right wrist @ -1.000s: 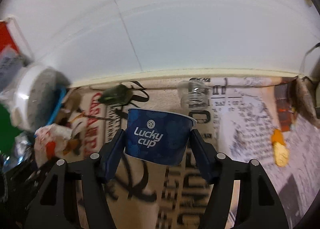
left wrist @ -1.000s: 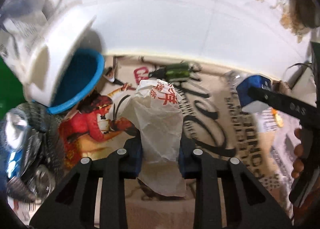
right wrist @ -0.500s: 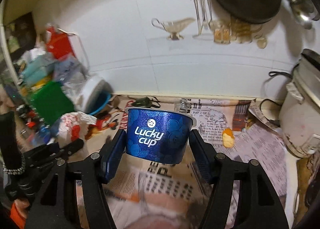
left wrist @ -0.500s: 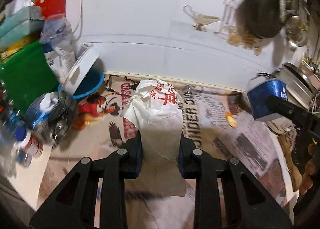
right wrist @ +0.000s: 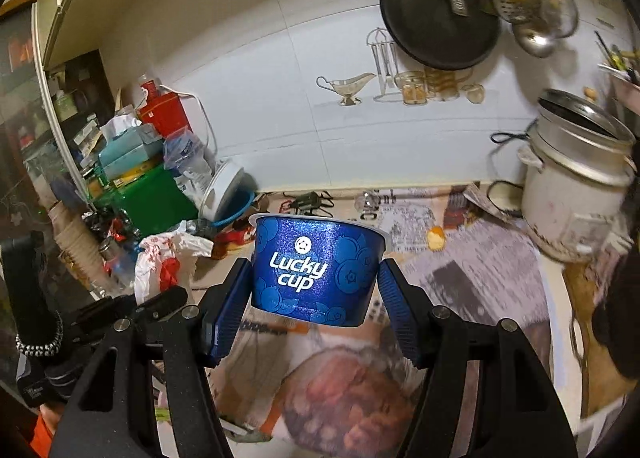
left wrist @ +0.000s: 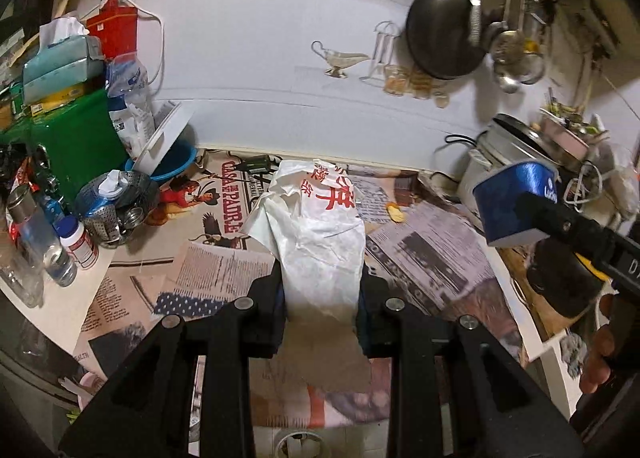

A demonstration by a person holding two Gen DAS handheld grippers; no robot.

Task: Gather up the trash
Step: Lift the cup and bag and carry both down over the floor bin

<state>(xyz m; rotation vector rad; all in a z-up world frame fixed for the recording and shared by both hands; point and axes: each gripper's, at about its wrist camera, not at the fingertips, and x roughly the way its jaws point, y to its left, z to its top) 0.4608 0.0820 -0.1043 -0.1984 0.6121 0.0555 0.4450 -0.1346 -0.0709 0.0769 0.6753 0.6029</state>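
Both pieces of trash are in hand and clear of the counter, so the step is the carry to wherever the rubbish goes (no bin shows in either view). To do it well, keep both grips firm and the loads level. The left gripper [left wrist: 320,290] is clenched on the crumpled paper bag [left wrist: 320,234], pinching its lower half; the top stands free toward 12 o'clock and is limp, so a quick swing could flop it against the steel strainer [left wrist: 116,198] at 9 o'clock. The right gripper [right wrist: 316,298] grasps the blue Lucky cup [right wrist: 316,270] by its sides, rim upward. It tapers downward, so the pads must hold their pressure or it could slide through. Both grippers point forward and somewhat downward over the newspaper-covered counter [left wrist: 436,242], side by side. In the left view the cup sits at 3 o'clock; in the right view the bag sits at 9 o'clock.
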